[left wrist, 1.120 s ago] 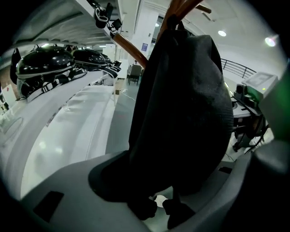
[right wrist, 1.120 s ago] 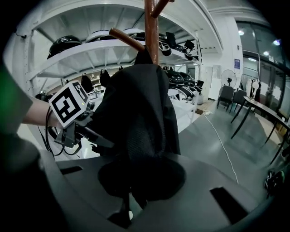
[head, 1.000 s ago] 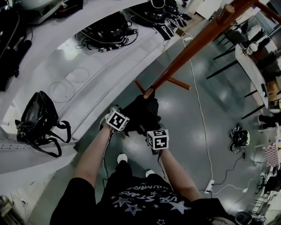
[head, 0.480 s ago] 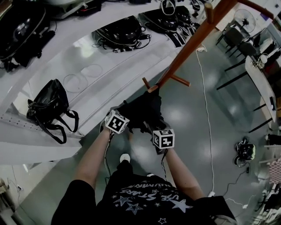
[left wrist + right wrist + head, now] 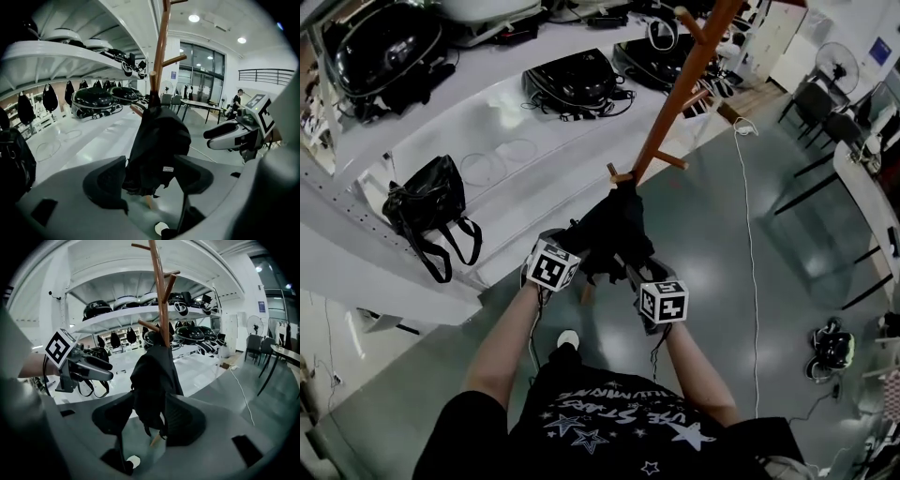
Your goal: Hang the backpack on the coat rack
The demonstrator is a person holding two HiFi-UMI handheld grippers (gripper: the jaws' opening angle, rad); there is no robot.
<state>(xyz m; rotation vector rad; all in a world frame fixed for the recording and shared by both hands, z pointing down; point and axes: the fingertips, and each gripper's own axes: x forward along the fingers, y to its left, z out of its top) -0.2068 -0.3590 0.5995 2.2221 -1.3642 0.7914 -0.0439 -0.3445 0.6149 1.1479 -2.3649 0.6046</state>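
Note:
The black backpack (image 5: 614,230) hangs by its top from a low peg of the wooden coat rack (image 5: 670,103). My left gripper (image 5: 570,251) is just left of its lower part and my right gripper (image 5: 633,274) just below right, both open. In the left gripper view the backpack (image 5: 159,145) dangles beyond the spread jaws of the left gripper (image 5: 150,176), with the rack pole (image 5: 161,47) above. In the right gripper view it (image 5: 154,376) hangs the same way past the right gripper (image 5: 147,416). Neither gripper's pads press on it.
A black handbag (image 5: 427,202) lies on the white shelf (image 5: 516,150) at the left. Black bags and helmets (image 5: 577,80) sit farther back on it. A white cable (image 5: 750,234) runs across the grey floor at the right. Tables and chairs (image 5: 853,141) stand at the far right.
Both grippers have risen and drawn slightly back from the backpack. The right jaws have opened. The backpack now hangs freely from the peg.

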